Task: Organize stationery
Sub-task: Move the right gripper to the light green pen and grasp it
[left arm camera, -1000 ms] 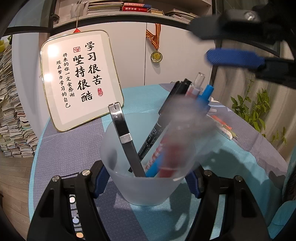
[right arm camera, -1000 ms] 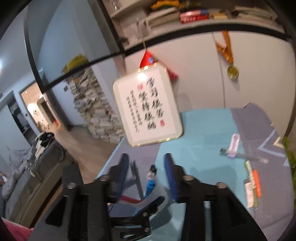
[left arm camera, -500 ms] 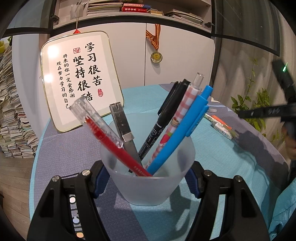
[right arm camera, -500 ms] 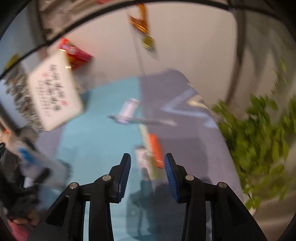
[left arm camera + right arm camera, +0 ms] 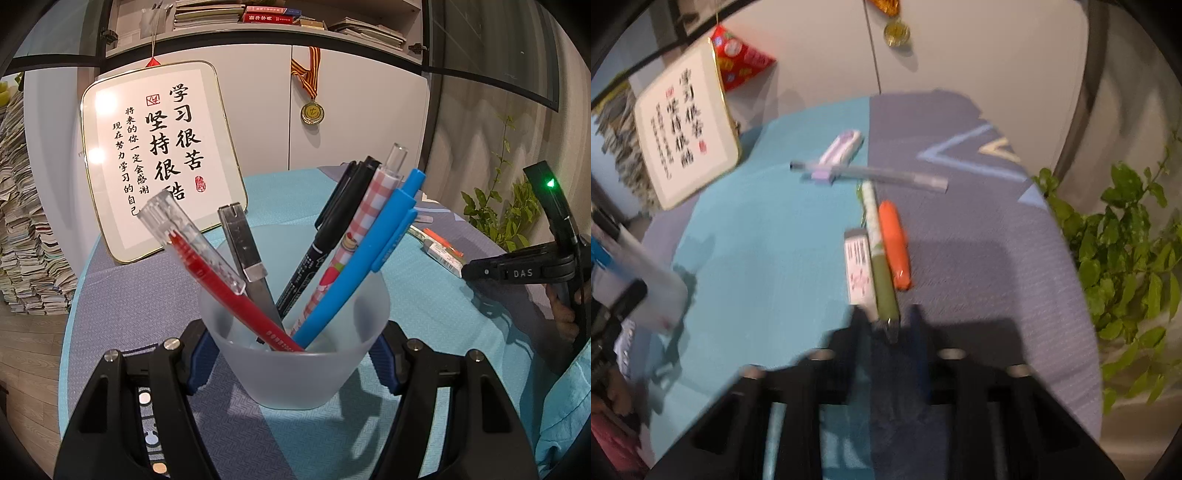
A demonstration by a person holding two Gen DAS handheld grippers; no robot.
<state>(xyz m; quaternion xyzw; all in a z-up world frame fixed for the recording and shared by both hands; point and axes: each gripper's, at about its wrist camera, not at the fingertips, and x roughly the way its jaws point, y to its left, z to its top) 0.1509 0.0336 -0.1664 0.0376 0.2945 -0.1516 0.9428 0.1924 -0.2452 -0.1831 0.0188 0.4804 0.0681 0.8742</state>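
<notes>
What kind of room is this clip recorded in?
Probably a home study or living area. A framed calligraphy board leans against white cabinets with a medal hanging on them, books fill the shelf above, stacked papers stand at the left, and pens lie on a cloth-covered table.

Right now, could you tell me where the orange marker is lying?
In the right wrist view the orange marker lies on the purple part of the tablecloth, just right of the olive-green pen, beyond the right gripper.
</notes>
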